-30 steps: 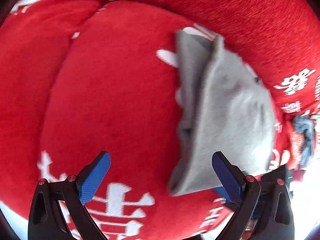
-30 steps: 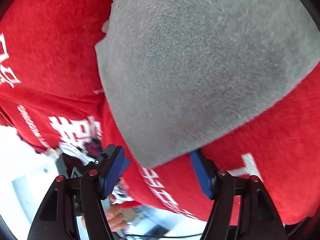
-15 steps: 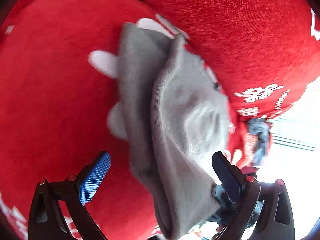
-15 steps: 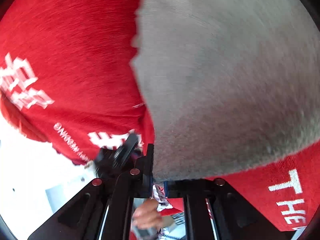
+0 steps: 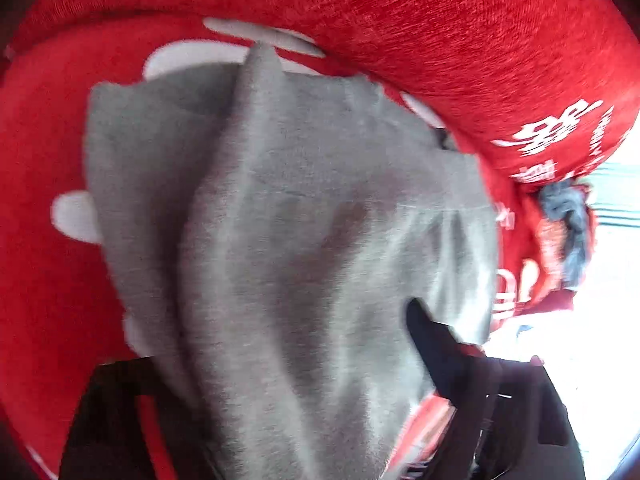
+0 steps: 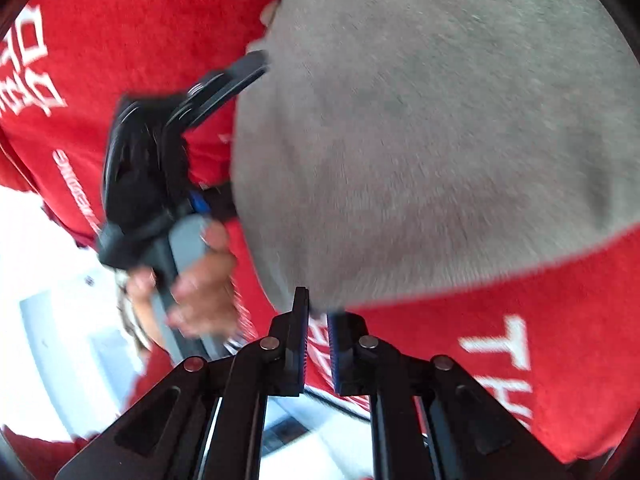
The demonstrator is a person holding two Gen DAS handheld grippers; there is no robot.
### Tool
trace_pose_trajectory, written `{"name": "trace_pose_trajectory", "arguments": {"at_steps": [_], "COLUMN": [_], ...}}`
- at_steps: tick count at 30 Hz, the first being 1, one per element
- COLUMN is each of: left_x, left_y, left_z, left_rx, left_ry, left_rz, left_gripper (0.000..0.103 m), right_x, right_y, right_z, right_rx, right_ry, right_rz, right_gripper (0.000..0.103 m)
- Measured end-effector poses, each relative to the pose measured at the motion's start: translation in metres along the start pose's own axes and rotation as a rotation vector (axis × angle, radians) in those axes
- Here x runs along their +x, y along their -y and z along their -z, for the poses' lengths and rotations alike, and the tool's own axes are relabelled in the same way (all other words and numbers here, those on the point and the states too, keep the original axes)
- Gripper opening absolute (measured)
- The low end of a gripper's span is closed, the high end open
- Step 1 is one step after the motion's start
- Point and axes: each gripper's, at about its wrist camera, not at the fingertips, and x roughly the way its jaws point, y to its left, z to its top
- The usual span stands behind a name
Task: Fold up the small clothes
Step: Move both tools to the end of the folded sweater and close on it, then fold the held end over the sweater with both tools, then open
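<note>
A grey cloth lies on a red blanket with white lettering. It drapes over my left gripper and hides the left finger. The dark right finger pokes into the fabric. These jaws are closing with loose cloth between them. In the right wrist view the grey cloth fills the upper right. My right gripper pinches its near corner at the fingertips, the jaws easing open a little. The left gripper, held by a hand, reaches in at the cloth's left edge.
The red blanket spreads under everything and rises in a thick fold at the back. A dark blue-grey garment lies at its right edge. Bright white floor shows past the blanket's edge.
The left gripper slid over the grey cloth, which now covers its fingers. The right gripper shut on the cloth's near corner. The left gripper and its hand came into the right view.
</note>
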Motion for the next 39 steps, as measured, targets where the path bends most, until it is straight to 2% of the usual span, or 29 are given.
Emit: {"name": "trace_pose_trajectory", "arguments": {"at_steps": [1,3,5,8,13,14,17,20,23,26,28,30,31,33,34,35,37,39], "left_x": [0.0,-0.003,-0.013,-0.031,-0.055,-0.059,-0.055,-0.036,0.006,0.062,0.105,0.125,0.13,0.13,0.129,0.126,0.12,0.109], "left_y": [0.0,-0.001,-0.005,0.012,0.07,0.084,0.136,0.192,0.246,0.285,0.301,0.309,0.313,0.319,0.321,0.326,0.338,0.352], "left_z": [0.0,0.001,0.004,0.011,0.013,0.013,0.006,0.001,-0.003,-0.003,-0.002,0.005,0.008,0.015,0.018,0.021,0.027,0.033], "left_rx": [0.018,0.01,0.008,0.028,0.083,0.1,0.159,0.238,0.306,0.381,0.407,0.437,0.454,0.478,0.484,0.494,0.544,0.583], "left_ry": [0.003,0.014,0.032,0.097,0.174,0.185,0.203,0.194,0.152,0.087,0.026,0.014,0.02,0.024,0.024,0.036,0.056,0.084], "left_rz": [-0.042,-0.038,-0.032,-0.008,0.047,0.057,0.068,0.069,0.035,-0.044,-0.136,-0.214,-0.249,-0.257,-0.242,-0.224,-0.224,-0.214], "left_gripper": [0.03,0.024,0.021,0.02,0.018,0.015,0.015,0.015,0.015,0.015,0.015,0.015,0.018,0.039,0.06,0.069,0.069,0.069], "right_x": [-0.005,-0.015,-0.026,-0.051,-0.09,-0.101,-0.127,-0.157,-0.181,-0.194,-0.196,-0.196,-0.195,-0.201,-0.2,-0.2,-0.203,-0.214], "right_y": [0.001,0.004,0.009,0.017,0.032,0.036,0.046,0.061,0.08,0.103,0.115,0.129,0.134,0.14,0.137,0.139,0.143,0.153], "right_z": [0.002,0.004,0.003,-0.001,-0.017,-0.021,-0.029,-0.041,-0.053,-0.063,-0.069,-0.076,-0.078,-0.082,-0.084,-0.086,-0.089,-0.096], "right_rx": [-0.011,-0.011,0.001,0.007,0.017,0.017,0.023,0.036,0.069,0.114,0.142,0.176,0.188,0.205,0.207,0.209,0.217,0.254], "right_ry": [-0.004,-0.002,0.011,0.052,0.127,0.146,0.191,0.25,0.302,0.335,0.344,0.346,0.347,0.347,0.347,0.349,0.358,0.378], "right_rz": [0.014,0.016,0.01,0.012,0.015,0.017,0.014,0.005,-0.013,-0.039,-0.055,-0.072,-0.079,-0.096,-0.103,-0.113,-0.133,-0.188], "right_gripper": [0.012,0.012,0.012,0.012,0.012,0.012,0.012,0.012,0.012,0.012,0.011,0.011,0.011,0.011,0.011,0.011,0.012,0.013]}}
